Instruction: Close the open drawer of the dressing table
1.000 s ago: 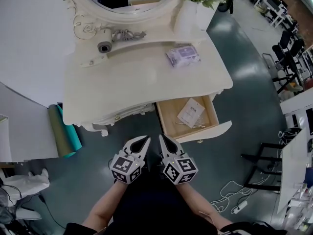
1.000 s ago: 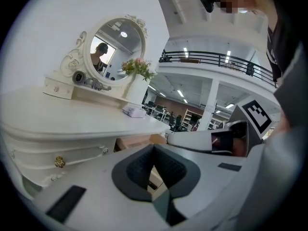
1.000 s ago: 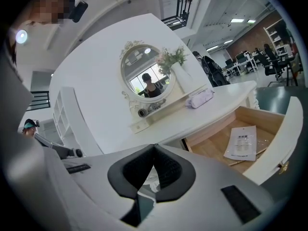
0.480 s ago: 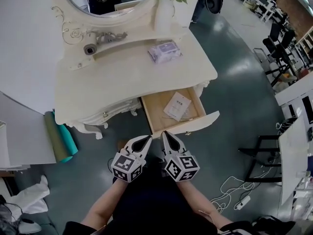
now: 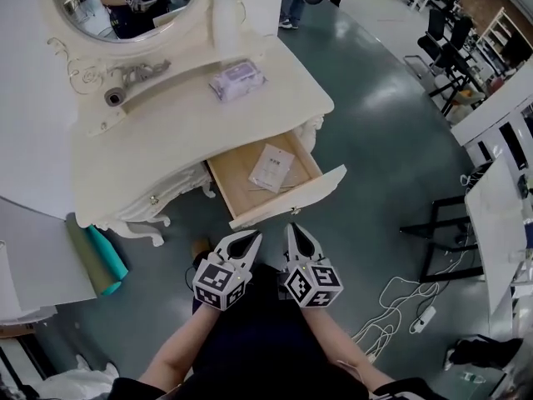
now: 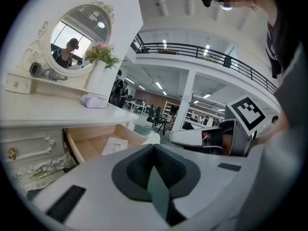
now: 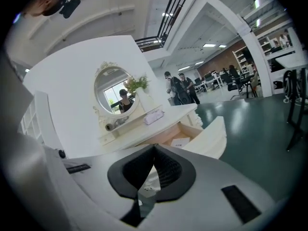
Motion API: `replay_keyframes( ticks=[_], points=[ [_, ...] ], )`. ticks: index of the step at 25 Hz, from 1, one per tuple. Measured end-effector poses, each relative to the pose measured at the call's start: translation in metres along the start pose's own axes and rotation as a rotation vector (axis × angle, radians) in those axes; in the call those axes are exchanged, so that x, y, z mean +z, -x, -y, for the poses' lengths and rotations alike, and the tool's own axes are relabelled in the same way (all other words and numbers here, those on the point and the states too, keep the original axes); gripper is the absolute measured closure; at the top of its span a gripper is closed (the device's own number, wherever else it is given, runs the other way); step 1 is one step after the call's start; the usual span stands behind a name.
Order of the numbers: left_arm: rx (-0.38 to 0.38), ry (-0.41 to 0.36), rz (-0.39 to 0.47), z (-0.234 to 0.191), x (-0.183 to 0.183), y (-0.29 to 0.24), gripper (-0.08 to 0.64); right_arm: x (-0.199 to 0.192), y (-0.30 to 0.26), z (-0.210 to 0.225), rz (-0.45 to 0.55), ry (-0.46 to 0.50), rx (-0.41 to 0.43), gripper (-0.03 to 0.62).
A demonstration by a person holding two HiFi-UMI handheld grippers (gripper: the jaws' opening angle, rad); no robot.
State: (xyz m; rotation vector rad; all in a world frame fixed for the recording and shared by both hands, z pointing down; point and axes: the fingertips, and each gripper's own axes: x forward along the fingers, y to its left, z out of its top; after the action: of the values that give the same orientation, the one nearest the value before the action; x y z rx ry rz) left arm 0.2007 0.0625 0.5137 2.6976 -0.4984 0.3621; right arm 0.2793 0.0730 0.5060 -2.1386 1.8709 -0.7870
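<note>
The cream dressing table (image 5: 166, 132) stands ahead of me, with its right-hand drawer (image 5: 236, 163) pulled out. A white leaflet (image 5: 272, 167) lies on the drawer's wooden floor. The drawer front (image 5: 287, 197) faces me at an angle. Both grippers hang side by side just short of it, touching nothing. My left gripper (image 5: 252, 237) is shut and empty. My right gripper (image 5: 292, 229) is shut too and is the nearer one to the drawer front. The left gripper view shows the drawer (image 6: 103, 146) beyond its shut jaws; the right gripper view shows the drawer front (image 7: 208, 137).
A tissue pack (image 5: 236, 80), a white vase of flowers (image 5: 225, 19) and an oval mirror (image 5: 117, 2) are on the table. Green and teal rolls (image 5: 96, 261) lean at its left. Cables (image 5: 391, 315) and a white desk (image 5: 495, 223) are at the right.
The dressing table has slid left and up in the head view, and the drawer front now lies closer to the two grippers. Both grippers stay shut side by side.
</note>
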Motion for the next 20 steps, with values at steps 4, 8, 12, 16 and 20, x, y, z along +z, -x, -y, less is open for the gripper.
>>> replay_keyframes(
  ticks=[4, 8, 12, 16, 20],
  points=[
    [-0.056, -0.016, -0.031, 0.018, -0.009, -0.015, 0.551, -0.005, 0.014, 0.033, 0.011, -0.037, -0.102, 0.584],
    [-0.094, -0.024, -0.091, 0.028, -0.023, -0.026, 0.551, -0.012, 0.023, 0.064, -0.01, -0.056, -0.233, 0.584],
    [-0.107, -0.049, -0.145, 0.033, -0.036, -0.039, 0.551, -0.022, 0.028, 0.088, -0.085, -0.002, -0.365, 0.584],
    [-0.138, -0.036, -0.174, 0.034, -0.042, -0.051, 0.551, -0.026, 0.026, 0.095, -0.086, -0.021, -0.363, 0.584],
    [-0.152, -0.028, -0.196, 0.027, -0.046, -0.061, 0.551, -0.026, 0.016, 0.103, -0.087, -0.044, -0.376, 0.584]
  ],
)
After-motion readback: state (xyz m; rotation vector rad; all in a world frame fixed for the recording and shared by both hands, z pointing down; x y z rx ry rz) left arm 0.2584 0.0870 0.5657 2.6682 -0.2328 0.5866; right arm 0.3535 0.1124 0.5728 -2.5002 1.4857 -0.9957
